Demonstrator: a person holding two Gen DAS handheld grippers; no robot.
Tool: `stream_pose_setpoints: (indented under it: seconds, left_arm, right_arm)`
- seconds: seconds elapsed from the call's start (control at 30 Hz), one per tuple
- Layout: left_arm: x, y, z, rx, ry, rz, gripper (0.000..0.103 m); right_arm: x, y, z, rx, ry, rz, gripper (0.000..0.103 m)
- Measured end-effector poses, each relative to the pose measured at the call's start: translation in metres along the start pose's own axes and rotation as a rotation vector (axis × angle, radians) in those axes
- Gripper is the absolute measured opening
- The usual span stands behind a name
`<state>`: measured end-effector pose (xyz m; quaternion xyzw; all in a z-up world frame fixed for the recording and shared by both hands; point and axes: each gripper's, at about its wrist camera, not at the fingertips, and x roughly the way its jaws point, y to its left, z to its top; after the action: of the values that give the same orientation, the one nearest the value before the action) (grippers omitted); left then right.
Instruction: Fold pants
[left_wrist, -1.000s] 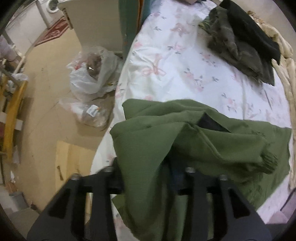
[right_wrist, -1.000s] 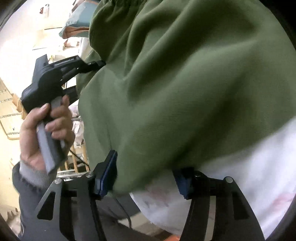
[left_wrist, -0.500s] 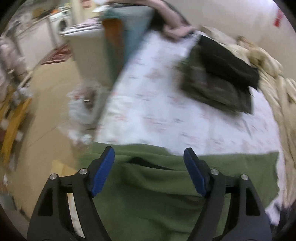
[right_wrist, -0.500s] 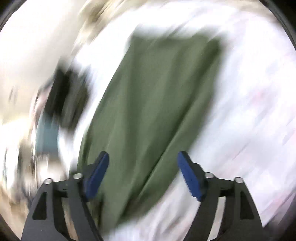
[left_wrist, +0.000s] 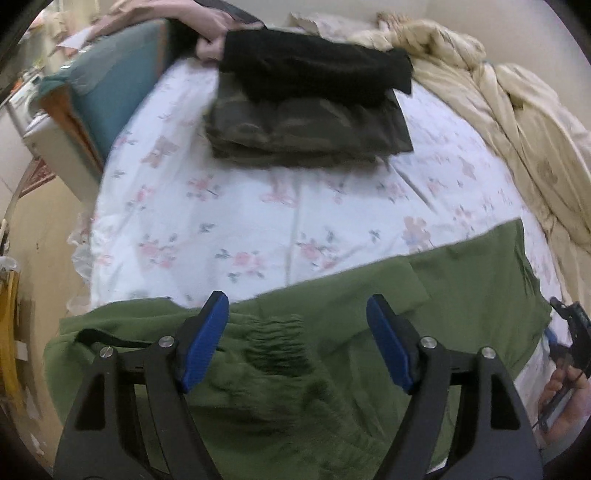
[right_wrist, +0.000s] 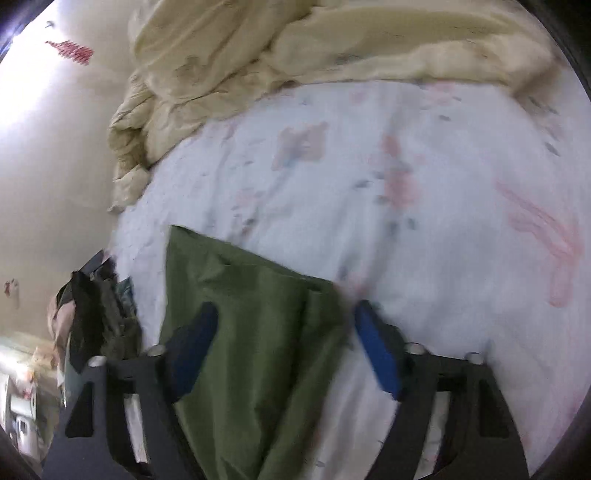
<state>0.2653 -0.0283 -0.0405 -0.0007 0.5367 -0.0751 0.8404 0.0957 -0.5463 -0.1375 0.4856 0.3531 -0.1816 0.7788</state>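
Observation:
Olive green pants (left_wrist: 332, 332) lie spread across the near part of the bed, waistband end at the left, leg end reaching right. My left gripper (left_wrist: 297, 345) is open and empty just above the gathered waistband. My right gripper (right_wrist: 284, 350) is open over the leg end of the pants (right_wrist: 240, 332), holding nothing. The hand with the right gripper shows at the right edge of the left wrist view (left_wrist: 565, 387).
The bed has a white floral sheet (left_wrist: 258, 206). A folded camouflage and black clothes pile (left_wrist: 306, 107) lies at the far side. A cream duvet (left_wrist: 517, 110) is bunched along the right. A teal cushion (left_wrist: 110, 88) and the floor are at the left.
A second ago both grippers held the bunched green pants. They have let go, and the pants now lie spread flat on the bed; both grippers are open above them.

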Motion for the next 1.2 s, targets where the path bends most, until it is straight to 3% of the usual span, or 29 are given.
stream_pose_setpoints:
  seconds: [0.03,0.1,0.17,0.3,0.43,0.5,0.53,0.6,0.73,0.83,0.87,0.93,1.0,1.13,1.2]
  left_arm:
    - [0.003,-0.005,0.003,0.001,0.014,0.006,0.074]
    - [0.016,-0.026,0.019,-0.028,0.066,0.023,0.074]
    - [0.027,-0.056,0.037,-0.019,0.117,-0.036,0.074]
    - [0.048,-0.143,0.070,0.112,0.180,-0.073,0.074]
    - [0.079,-0.243,0.089,0.298,0.298,-0.093,0.074]
    - [0.082,-0.276,0.098,0.291,0.290,-0.101,0.074]
    - [0.084,-0.292,0.102,0.286,0.299,-0.126,0.074]
    - [0.094,-0.333,0.102,0.319,0.356,-0.198,0.075]
    - [0.123,-0.388,0.081,0.458,0.414,-0.135,0.075]
    - [0.145,-0.402,0.067,0.512,0.403,-0.035,0.073]
    - [0.151,-0.404,0.062,0.523,0.417,-0.034,0.071]
    - [0.156,-0.406,0.054,0.574,0.402,-0.057,0.023]
    - [0.153,-0.400,0.053,0.613,0.371,-0.019,0.005]
    - [0.128,-0.367,0.070,0.618,0.365,-0.043,0.002]
    - [0.101,-0.338,0.082,0.576,0.345,-0.086,0.002]
  right_arm:
    - [0.001,0.005,0.000,-0.031,-0.002,-0.028,0.005]
    - [-0.002,0.011,-0.005,-0.062,-0.008,-0.026,0.006]
    - [-0.012,0.016,-0.008,-0.083,-0.044,-0.020,0.005]
    - [-0.032,0.042,-0.016,-0.168,-0.096,0.025,0.005]
    - [-0.041,0.067,-0.028,-0.260,-0.099,0.096,0.005]
    - [-0.041,0.075,-0.037,-0.297,-0.075,0.160,0.005]
    - [-0.042,0.077,-0.044,-0.306,-0.060,0.210,0.005]
    - [-0.041,0.078,-0.053,-0.350,-0.042,0.221,0.005]
    - [-0.027,0.077,-0.066,-0.360,0.035,0.223,0.005]
    - [-0.023,0.077,-0.070,-0.374,0.067,0.220,0.005]
    - [-0.023,0.076,-0.070,-0.371,0.070,0.221,0.005]
    - [-0.023,0.077,-0.070,-0.372,0.080,0.225,0.005]
    - [-0.021,0.081,-0.073,-0.397,0.103,0.219,0.005]
    - [-0.025,0.097,-0.085,-0.488,0.133,0.249,0.005]
    - [-0.032,0.107,-0.090,-0.526,0.149,0.298,0.005]
